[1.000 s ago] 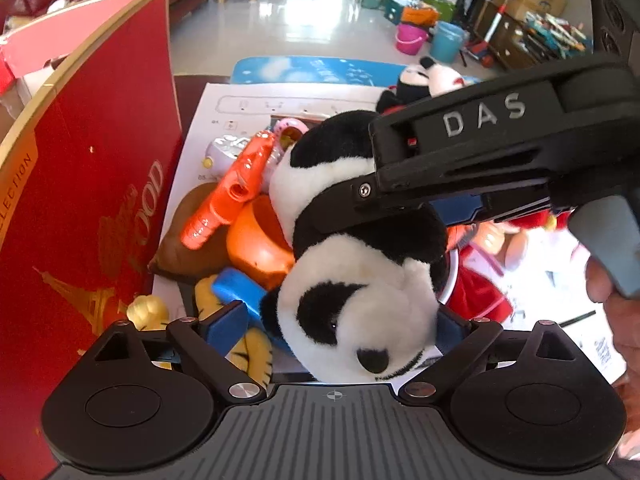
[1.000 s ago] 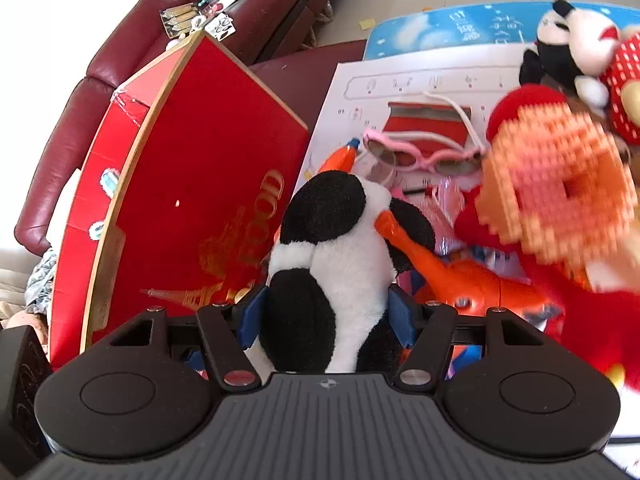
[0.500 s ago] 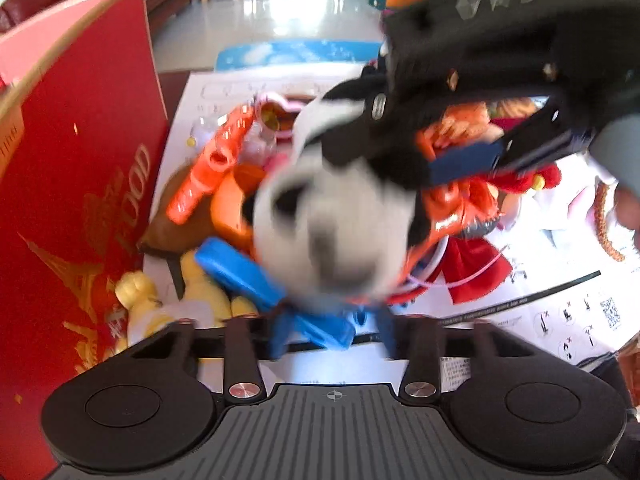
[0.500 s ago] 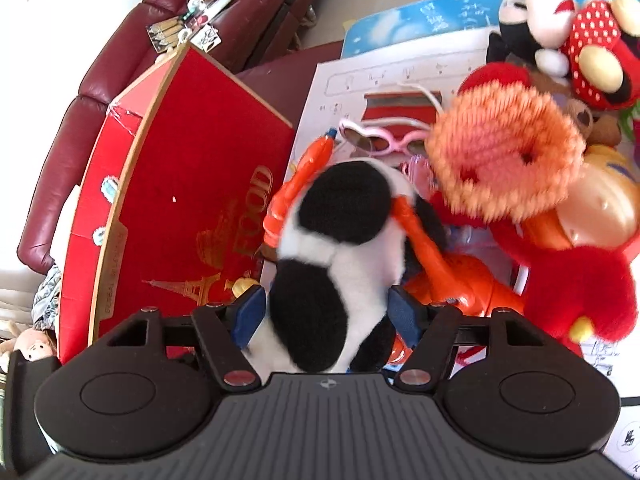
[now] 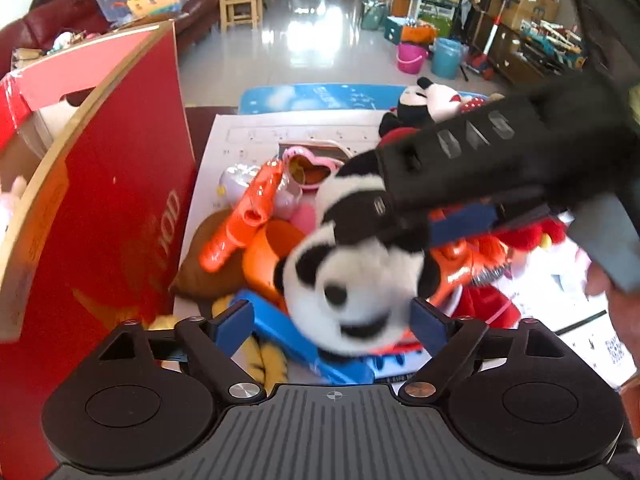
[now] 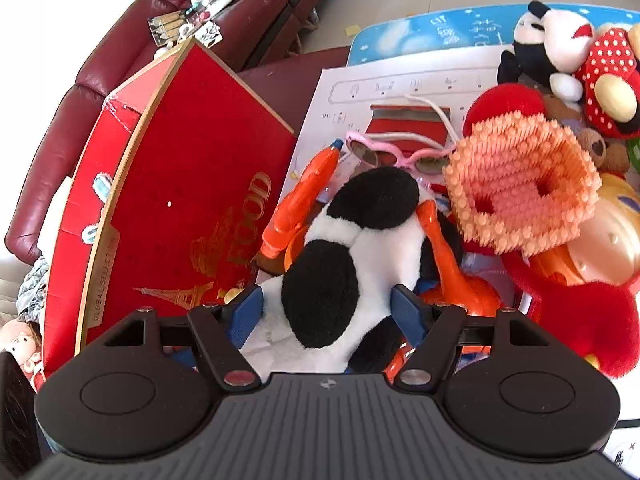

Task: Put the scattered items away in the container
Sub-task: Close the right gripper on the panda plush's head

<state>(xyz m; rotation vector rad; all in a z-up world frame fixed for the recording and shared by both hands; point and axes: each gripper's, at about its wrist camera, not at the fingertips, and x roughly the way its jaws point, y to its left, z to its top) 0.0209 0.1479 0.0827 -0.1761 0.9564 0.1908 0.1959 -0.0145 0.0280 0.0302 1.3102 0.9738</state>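
Observation:
A black-and-white plush panda [image 6: 344, 264] is clamped between the blue pads of my right gripper [image 6: 326, 312], lifted above the toy pile. In the left wrist view the panda [image 5: 356, 280] faces the camera, blurred, with the right gripper's black body [image 5: 480, 160] across it. My left gripper [image 5: 332, 320] is open; its right pad [image 5: 426, 322] is beside the panda's head and its left pad [image 5: 234, 326] stands apart. The red box [image 6: 180, 208] stands open at the left, also in the left wrist view [image 5: 100, 208].
Toys lie on white paper [image 6: 400, 84]: an orange water gun [image 5: 244, 220], pink sunglasses [image 6: 400, 156], a peach bristly toy [image 6: 520, 184], a Mickey plush [image 6: 556, 56], red plush [image 6: 592, 320], a blue plastic piece [image 5: 296, 340]. A maroon sofa [image 6: 100, 80] is behind.
The left gripper let go of the panda and opened wide. The right gripper has lifted the panda up from the pile and keeps hold of it.

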